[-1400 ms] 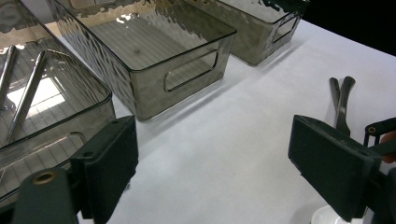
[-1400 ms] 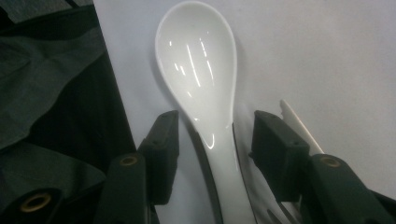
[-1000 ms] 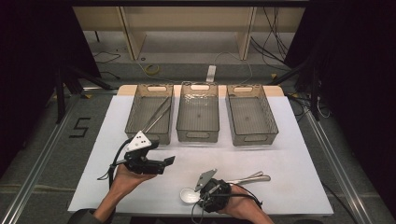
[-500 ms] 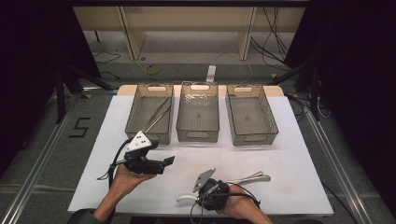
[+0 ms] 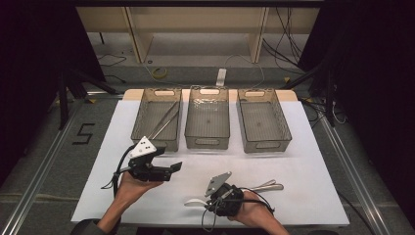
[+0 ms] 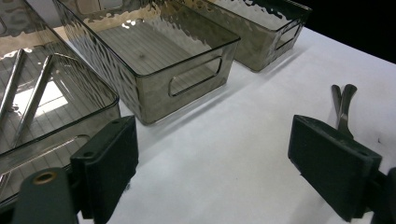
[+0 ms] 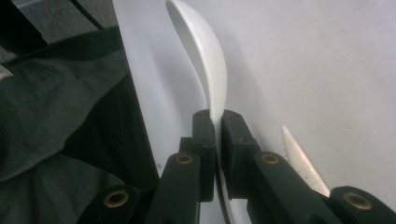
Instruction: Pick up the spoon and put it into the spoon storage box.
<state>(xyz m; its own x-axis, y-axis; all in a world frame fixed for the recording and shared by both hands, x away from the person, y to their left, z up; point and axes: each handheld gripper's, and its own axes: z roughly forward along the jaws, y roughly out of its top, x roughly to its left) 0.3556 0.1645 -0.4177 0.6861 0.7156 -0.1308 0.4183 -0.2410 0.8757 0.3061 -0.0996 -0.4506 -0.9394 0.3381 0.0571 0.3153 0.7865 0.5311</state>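
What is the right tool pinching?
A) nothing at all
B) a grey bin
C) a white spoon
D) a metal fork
C: in the right gripper view the right tool has both black pads pressed on the white spoon, whose bowl sticks out past them over the white table cover.

The white plastic spoon [image 7: 205,65] gets cut off by the top edge in the right gripper view, and its lower end disappears between the black jaws of the right gripper [image 7: 215,135]. In the high view that gripper and the hand cover most of the spoon, so just its left end pokes out. The shiny metal utensils [image 5: 266,186] on the white desk [image 5: 303,161] are partly hidden behind the hand, and too small to say what they are.
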